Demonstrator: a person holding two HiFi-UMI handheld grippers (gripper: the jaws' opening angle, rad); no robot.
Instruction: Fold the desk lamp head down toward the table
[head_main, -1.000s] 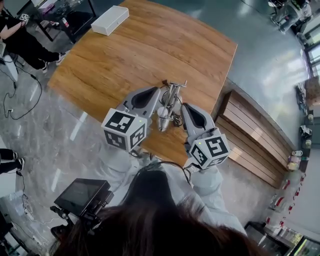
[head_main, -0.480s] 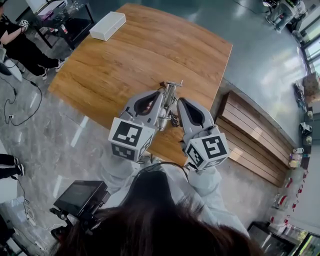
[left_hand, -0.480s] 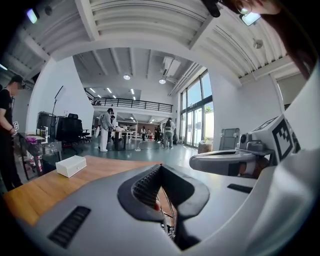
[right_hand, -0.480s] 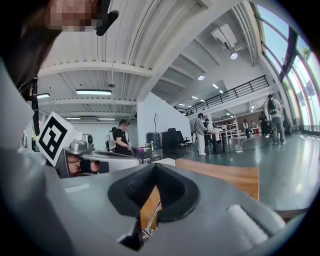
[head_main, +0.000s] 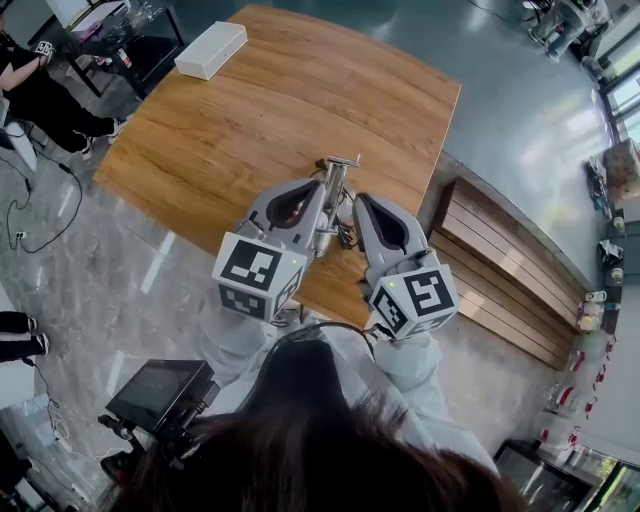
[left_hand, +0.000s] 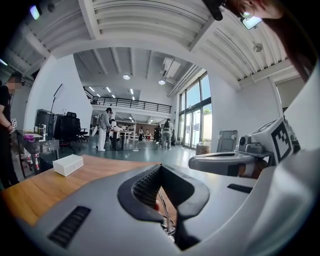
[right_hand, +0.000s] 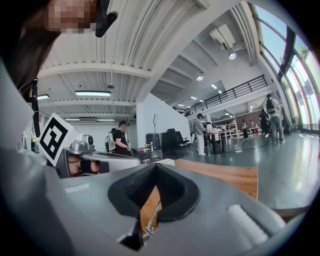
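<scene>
A chrome desk lamp stands near the front edge of the wooden table, its top bar pointing away from me. My left gripper is just left of it, jaws shut, and its body hides the lamp's lower end. My right gripper is close on the lamp's right, also shut. In the left gripper view the left gripper has its pads together, with a thin lamp rod showing beyond the hollow. The right gripper view shows the right gripper shut, and the lamp rod below its tips.
A white box lies at the table's far left corner. A slatted wooden bench runs along the right side. A person sits at the far left. A screen on a stand is on the floor at lower left.
My left gripper has shifted right against the lamp and now covers its cone-shaped lower end. The right gripper has risen slightly. Both stayed shut.
</scene>
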